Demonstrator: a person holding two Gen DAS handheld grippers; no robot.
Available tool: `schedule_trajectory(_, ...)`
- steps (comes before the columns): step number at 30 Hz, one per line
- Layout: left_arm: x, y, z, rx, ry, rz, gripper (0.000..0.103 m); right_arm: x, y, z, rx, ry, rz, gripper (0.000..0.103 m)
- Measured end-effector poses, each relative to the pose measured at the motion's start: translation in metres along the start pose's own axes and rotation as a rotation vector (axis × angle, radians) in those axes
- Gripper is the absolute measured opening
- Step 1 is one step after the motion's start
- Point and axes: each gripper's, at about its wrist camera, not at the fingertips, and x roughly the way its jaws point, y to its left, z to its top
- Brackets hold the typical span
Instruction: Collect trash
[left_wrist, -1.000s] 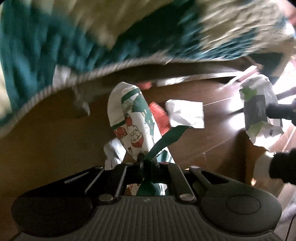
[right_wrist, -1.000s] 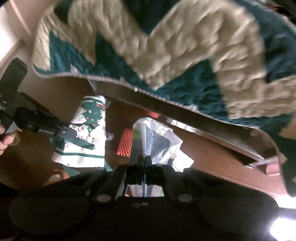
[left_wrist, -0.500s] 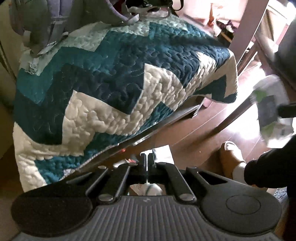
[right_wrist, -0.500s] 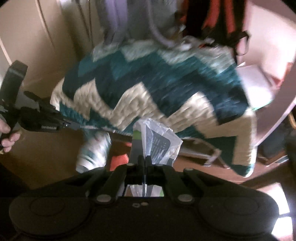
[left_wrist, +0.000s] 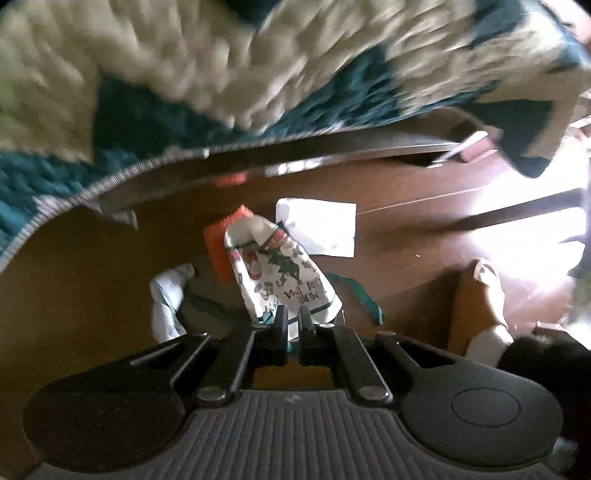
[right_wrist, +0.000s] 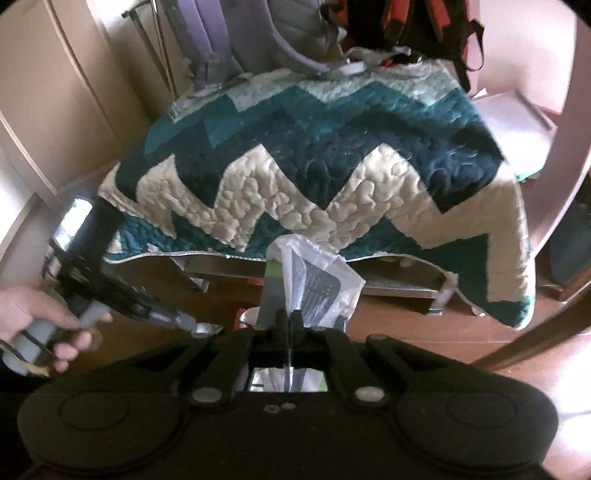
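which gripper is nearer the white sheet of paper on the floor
Left. The left gripper, shut on the Christmas gift bag, hangs just beside the white paper sheet. The right gripper holds a plastic wrapper higher up, facing the quilt.

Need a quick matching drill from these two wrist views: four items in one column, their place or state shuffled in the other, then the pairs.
Items
1. Christmas bag
2. plastic wrapper
3. white paper
4. quilt

Place or state
A. lying flat on the wood floor
B. draped over the bed, its edge hanging down
C. pinched in the shut right gripper
D. hanging by its green handle from the shut left gripper

Pairs: 1-D, 2-C, 3-A, 4-B
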Motion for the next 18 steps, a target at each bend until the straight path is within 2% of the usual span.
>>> schedule_trajectory(3,0.044,0.008,0.01,-0.053,0.064,0.005,0.01,0.021,-0.007,0.01,-0.019,0.001,0.003,0.0)
schedule_trajectory(6,0.079,0.012,0.019,-0.099,0.082,-0.006,0.026,0.035,-0.014,0.018,-0.045,-0.011,-0.004,0.0)
schedule_trajectory(7,0.09,0.014,0.021,-0.12,0.079,-0.021,0.036,0.038,-0.017,0.02,-0.035,-0.013,-0.005,0.0)
schedule_trajectory(8,0.098,0.014,0.023,-0.141,0.076,-0.038,0.057,0.042,-0.022,0.022,-0.013,-0.01,-0.004,0.0)
schedule_trajectory(10,0.115,0.014,0.025,-0.188,0.059,-0.056,0.076,0.048,-0.028,0.022,0.029,0.003,0.01,0.0)
schedule_trajectory(14,0.153,0.009,0.032,-0.267,0.072,-0.048,0.076,0.055,-0.028,0.019,0.02,0.025,0.01,0.0)
schedule_trajectory(18,0.189,0.003,0.041,-0.349,0.111,0.003,0.076,0.06,-0.027,0.019,0.043,0.049,0.031,0.0)
